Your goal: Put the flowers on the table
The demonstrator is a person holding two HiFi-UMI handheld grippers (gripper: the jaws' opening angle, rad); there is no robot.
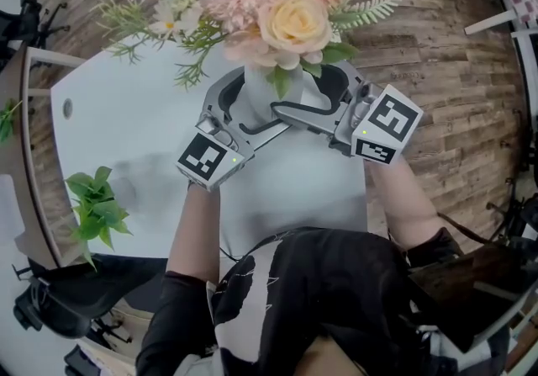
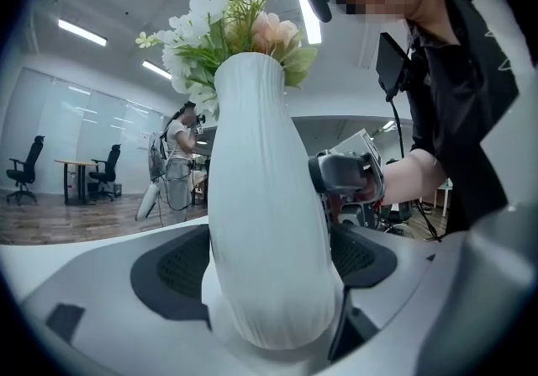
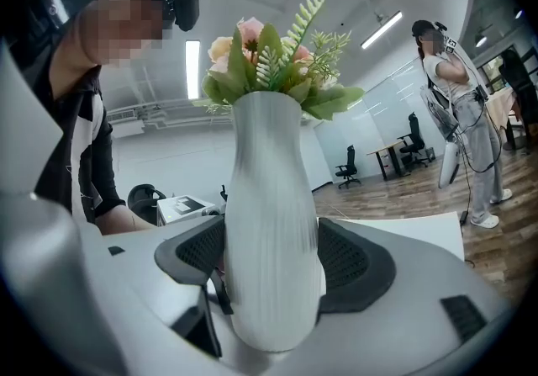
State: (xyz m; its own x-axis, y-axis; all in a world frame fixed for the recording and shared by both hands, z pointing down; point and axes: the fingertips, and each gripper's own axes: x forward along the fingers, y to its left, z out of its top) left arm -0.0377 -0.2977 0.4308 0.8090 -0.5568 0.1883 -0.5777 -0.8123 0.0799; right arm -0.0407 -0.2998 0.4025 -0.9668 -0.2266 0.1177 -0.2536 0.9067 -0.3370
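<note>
The flowers point(image 1: 294, 21) at upper centre are pink, peach and white with green fronds, in a white ribbed vase point(image 3: 273, 256). The table point(image 1: 126, 122) is pale grey-white, and the floor point(image 1: 454, 71) is brown wood planks. Both marker cubes point(image 1: 210, 160) carry black-and-white squares. At lower left, the leafy plant point(image 1: 97, 206) is bright green.

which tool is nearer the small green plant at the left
Left. The left tool clamps the white vase on the side toward the plant; the right tool clamps it from the far side.
</note>
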